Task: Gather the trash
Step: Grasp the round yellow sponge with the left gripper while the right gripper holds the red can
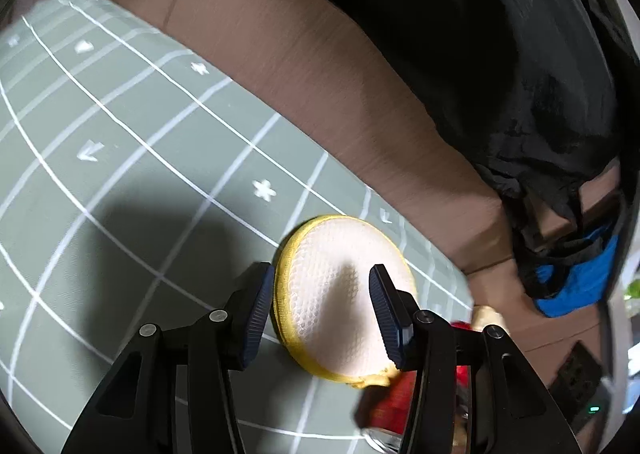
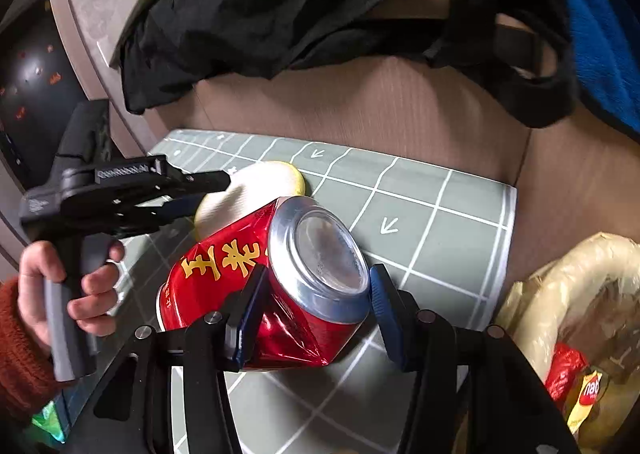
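A round white sponge pad with a yellow rim [image 1: 340,298] lies tilted on the grey-green grid mat [image 1: 120,134]. My left gripper [image 1: 322,312] straddles it with jaws open; the left pad [image 1: 256,314] is at its rim. It also shows in the right wrist view [image 2: 256,182], with the left gripper [image 2: 120,190] at it. My right gripper [image 2: 316,314] has its jaws around a crushed red can [image 2: 280,286], which also shows in the left wrist view [image 1: 396,402]. The left pad [image 2: 248,314] presses the can; the right pad [image 2: 384,318] sits at its rim.
A brown cardboard wall [image 1: 320,66] borders the mat. Black cloth [image 2: 280,6] and blue fabric [image 2: 600,34] hang over it. A bin with a clear liner [image 2: 568,294] holding wrappers stands at the right.
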`<action>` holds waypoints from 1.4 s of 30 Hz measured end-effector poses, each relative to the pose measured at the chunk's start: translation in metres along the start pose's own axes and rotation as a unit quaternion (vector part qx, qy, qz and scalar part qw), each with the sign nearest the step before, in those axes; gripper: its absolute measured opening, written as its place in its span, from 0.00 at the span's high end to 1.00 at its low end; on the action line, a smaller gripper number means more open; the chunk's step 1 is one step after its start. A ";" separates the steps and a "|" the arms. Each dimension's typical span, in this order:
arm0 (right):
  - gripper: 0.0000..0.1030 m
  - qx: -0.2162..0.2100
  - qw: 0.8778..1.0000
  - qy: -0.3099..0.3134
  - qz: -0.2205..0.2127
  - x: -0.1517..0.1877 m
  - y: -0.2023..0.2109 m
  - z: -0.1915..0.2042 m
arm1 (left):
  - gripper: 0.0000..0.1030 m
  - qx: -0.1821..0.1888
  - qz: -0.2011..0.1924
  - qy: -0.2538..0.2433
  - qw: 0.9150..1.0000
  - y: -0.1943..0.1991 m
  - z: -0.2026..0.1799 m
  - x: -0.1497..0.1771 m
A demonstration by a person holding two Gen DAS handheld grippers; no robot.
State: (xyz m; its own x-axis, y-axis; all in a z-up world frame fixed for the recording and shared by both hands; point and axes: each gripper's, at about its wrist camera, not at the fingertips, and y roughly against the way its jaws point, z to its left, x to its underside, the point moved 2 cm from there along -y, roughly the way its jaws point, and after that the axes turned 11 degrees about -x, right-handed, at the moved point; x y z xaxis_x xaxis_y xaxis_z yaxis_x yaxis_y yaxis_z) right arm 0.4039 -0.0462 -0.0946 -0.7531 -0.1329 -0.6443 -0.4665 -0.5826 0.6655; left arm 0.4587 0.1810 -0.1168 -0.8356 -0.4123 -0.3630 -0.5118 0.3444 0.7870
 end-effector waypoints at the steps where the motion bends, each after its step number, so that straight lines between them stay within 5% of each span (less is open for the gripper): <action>1: 0.53 0.000 1.000 -0.001 0.000 0.000 -0.001 0.000 | 0.52 0.017 0.009 0.006 1.000 0.000 -0.001 0.000; 6: 0.53 -0.008 1.000 -0.018 -0.001 0.003 -0.001 -0.008 | 0.52 0.075 -0.001 -0.006 0.997 0.018 -0.021 -0.001; 11: 0.53 -0.005 1.000 -0.020 -0.002 0.007 0.005 -0.012 | 0.52 0.089 -0.002 -0.036 0.995 0.023 -0.043 0.003; 15: 0.53 -0.005 1.000 -0.021 -0.003 0.007 0.007 -0.012 | 0.55 0.070 0.003 -0.053 0.996 0.012 -0.051 0.009; 17: 0.53 -0.006 1.000 -0.024 -0.004 0.008 0.009 -0.013 | 0.75 0.047 0.009 -0.067 0.997 0.001 -0.056 0.012; 19: 0.53 -0.009 1.000 -0.028 -0.006 0.008 0.009 -0.014 | 0.84 0.022 0.012 -0.079 0.997 -0.006 -0.059 0.014; 23: 0.53 -0.011 0.999 -0.032 -0.007 0.008 0.011 -0.015 | 0.88 0.001 -0.002 -0.093 0.996 0.000 -0.058 0.020; 30: 0.53 0.033 0.998 -0.027 -0.048 0.000 0.038 -0.023 | 0.89 -0.031 -0.060 -0.123 0.990 0.045 -0.050 0.030; 39: 0.53 0.027 0.999 -0.037 -0.025 0.002 0.016 -0.024 | 0.88 0.012 -0.040 -0.153 0.987 0.073 -0.062 0.052; 42: 0.53 0.026 0.999 -0.035 -0.025 0.001 0.012 -0.019 | 0.80 0.019 -0.042 -0.162 0.986 0.074 -0.069 0.052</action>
State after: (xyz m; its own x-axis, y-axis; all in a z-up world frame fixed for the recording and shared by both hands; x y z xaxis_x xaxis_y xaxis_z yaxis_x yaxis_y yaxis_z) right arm 0.4059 -0.0687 -0.0946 -0.7583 -0.0471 -0.6502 -0.5262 -0.5445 0.6532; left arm 0.3906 0.1270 -0.0433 -0.8063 -0.1519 -0.5717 -0.5844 0.3541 0.7301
